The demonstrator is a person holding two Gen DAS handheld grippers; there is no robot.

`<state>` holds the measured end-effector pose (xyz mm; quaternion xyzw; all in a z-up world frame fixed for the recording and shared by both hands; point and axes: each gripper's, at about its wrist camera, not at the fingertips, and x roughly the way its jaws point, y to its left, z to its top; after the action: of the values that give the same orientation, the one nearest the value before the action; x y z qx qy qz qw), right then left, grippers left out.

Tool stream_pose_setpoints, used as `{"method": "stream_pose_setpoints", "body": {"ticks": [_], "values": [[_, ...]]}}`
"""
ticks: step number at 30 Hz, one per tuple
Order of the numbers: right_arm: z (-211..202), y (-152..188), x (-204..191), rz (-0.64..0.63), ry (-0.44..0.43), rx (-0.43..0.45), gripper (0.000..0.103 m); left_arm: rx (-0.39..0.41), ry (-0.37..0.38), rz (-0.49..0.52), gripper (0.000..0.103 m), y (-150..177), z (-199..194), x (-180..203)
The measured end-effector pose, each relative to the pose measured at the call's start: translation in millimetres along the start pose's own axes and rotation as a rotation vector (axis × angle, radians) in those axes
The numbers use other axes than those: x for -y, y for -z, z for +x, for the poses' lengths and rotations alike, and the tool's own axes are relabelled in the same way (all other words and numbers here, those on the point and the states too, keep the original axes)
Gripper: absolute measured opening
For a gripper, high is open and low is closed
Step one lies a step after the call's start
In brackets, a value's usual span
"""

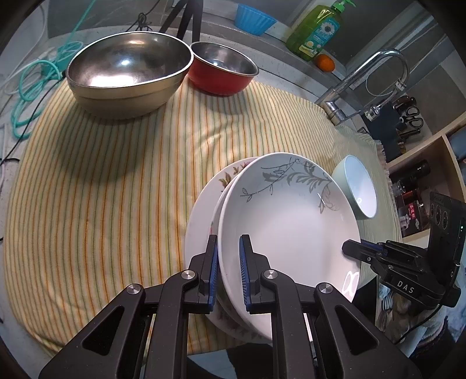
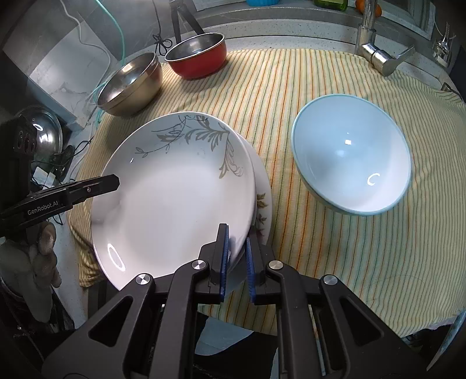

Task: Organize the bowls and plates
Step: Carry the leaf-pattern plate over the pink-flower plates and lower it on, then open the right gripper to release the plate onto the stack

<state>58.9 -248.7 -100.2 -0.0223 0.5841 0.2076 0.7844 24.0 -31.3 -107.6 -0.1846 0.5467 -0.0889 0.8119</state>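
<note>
The left claw (image 1: 228,271) straddles the near rim of a white plate with a grey leaf pattern (image 1: 288,210), its blue-padded jaws narrowly parted, one pad on either face of the rim. The right claw (image 2: 237,256) brackets the same plate (image 2: 174,189) at the opposite edge in the same way, pads just off the rim or barely touching; whether either claw is pressing cannot be told. The plate sits tilted on top of a second white plate with a brownish flower print (image 1: 204,210), whose edge shows beneath it at the near end of a yellow striped cloth (image 1: 116,180) that covers the surface. Just right of the plates, a pale blue bowl (image 2: 352,157) rests on the cloth, apart from them. At the far left of the cloth stand a large steel bowl (image 1: 128,70) and, right beside it and touching or nearly so, a red bowl with a steel lining (image 1: 222,68). Beyond the cloth, a chrome tap (image 1: 372,84) rises at the far right, with a green bottle of dish soap (image 1: 317,29), an orange fruit (image 1: 324,62) and a blue ribbed cup (image 1: 254,19) along the back ledge.
</note>
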Motion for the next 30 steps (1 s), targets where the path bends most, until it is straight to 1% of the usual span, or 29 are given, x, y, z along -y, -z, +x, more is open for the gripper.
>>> {"method": "stream_pose_setpoints", "body": {"ticks": [13, 15, 17, 20, 22, 26, 29, 30], "values": [[3, 4, -5, -0.046, 0.035, -0.02, 0.016, -0.009, -0.013, 0.012, 0.012, 2, 3, 2], [3, 5, -9, -0.062, 0.037, -0.022, 0.022, -0.009, -0.017, 0.016, 0.012, 1, 3, 3], [4, 5, -12, -0.074, 0.042, -0.021, 0.026, -0.01, -0.021, 0.021, 0.012, 1, 3, 3], [4, 5, -14, -0.079, 0.043, -0.019, 0.03, -0.009, -0.022, 0.022, 0.012, 2, 3, 4], [4, 5, -13, -0.075, 0.036, -0.017, 0.03, -0.011, -0.025, 0.026, 0.016, 1, 3, 5], [3, 5, -12, -0.072, 0.029, -0.015, 0.031, -0.006, -0.033, 0.04, 0.017, 2, 1, 7], [2, 4, -12, -0.07, 0.025, -0.006, 0.033, -0.005, -0.027, 0.043, 0.02, 1, 0, 7], [1, 4, -13, -0.07, 0.024, -0.002, 0.037, -0.004, -0.028, 0.046, 0.022, 1, 0, 7]]}}
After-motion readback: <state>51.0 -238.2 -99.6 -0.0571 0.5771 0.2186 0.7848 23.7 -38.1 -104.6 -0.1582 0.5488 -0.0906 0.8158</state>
